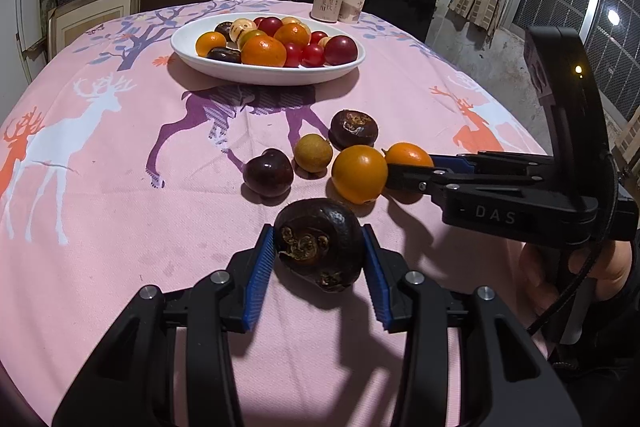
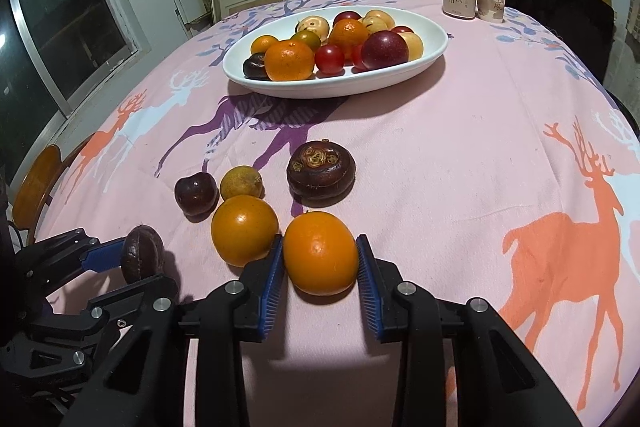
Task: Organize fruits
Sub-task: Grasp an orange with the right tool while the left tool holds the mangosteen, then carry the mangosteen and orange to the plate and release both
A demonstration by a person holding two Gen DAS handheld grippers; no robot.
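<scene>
My left gripper (image 1: 319, 251) is shut on a dark brown water chestnut (image 1: 320, 243), both blue pads touching its sides, low over the pink cloth. It also shows in the right wrist view (image 2: 142, 258). My right gripper (image 2: 319, 254) is shut on an orange kumquat (image 2: 321, 253), seen from the side in the left wrist view (image 1: 409, 155). Loose on the cloth lie another kumquat (image 1: 359, 173), a dark cherry (image 1: 268, 172), a tan longan (image 1: 313, 152) and a second water chestnut (image 1: 353, 129).
A white oval dish (image 1: 264, 73) heaped with oranges, cherry tomatoes, plums and other fruit stands at the back of the table; it also shows in the right wrist view (image 2: 434, 47). A can (image 1: 327, 3) and a paper cup (image 1: 352, 7) stand behind it.
</scene>
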